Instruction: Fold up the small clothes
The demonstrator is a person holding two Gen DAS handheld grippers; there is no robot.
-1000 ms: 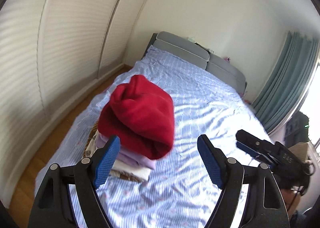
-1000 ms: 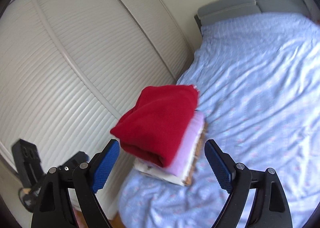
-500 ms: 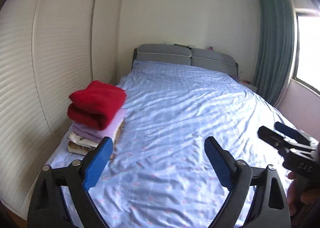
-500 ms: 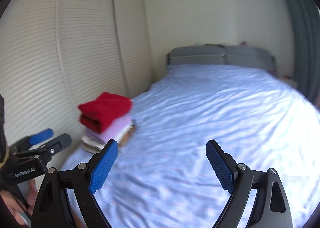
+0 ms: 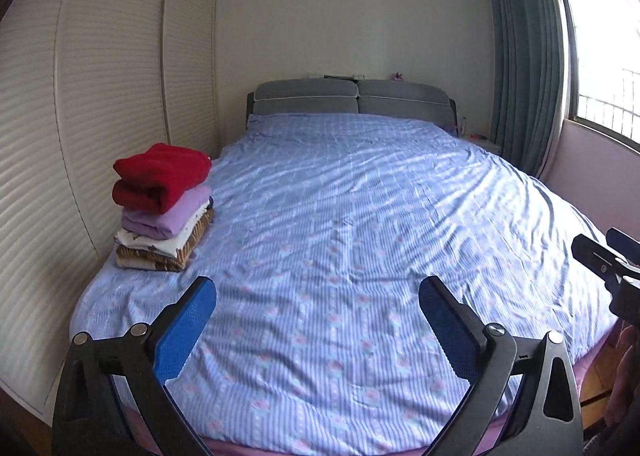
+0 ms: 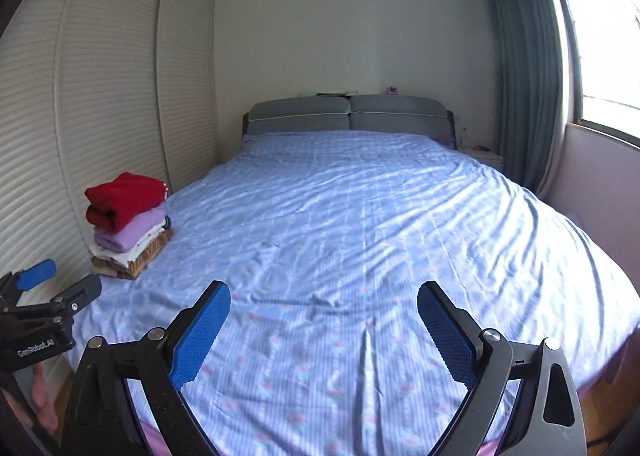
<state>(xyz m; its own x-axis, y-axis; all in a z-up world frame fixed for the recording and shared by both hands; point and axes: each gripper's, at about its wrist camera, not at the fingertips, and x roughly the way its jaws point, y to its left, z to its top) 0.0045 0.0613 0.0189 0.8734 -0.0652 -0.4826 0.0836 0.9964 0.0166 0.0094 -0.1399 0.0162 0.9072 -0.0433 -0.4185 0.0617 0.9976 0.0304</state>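
Note:
A stack of folded clothes (image 5: 164,208) lies near the left edge of the bed, with a red garment (image 5: 160,176) on top, a lilac one (image 5: 166,218) under it and white and brown ones below. It also shows in the right wrist view (image 6: 128,224). My left gripper (image 5: 318,330) is open and empty above the foot of the bed, well short of the stack. My right gripper (image 6: 324,336) is open and empty, also over the foot of the bed. Each gripper shows at the edge of the other's view.
The bed (image 5: 380,216) has a blue patterned cover and a grey headboard (image 5: 352,98). A louvred wardrobe (image 5: 100,96) runs along the left side. Green curtains (image 5: 524,68) and a window (image 5: 604,64) stand on the right.
Both grippers have pulled back from the red-topped stack toward the foot of the bed and turned to face the headboard. Both stay open and empty.

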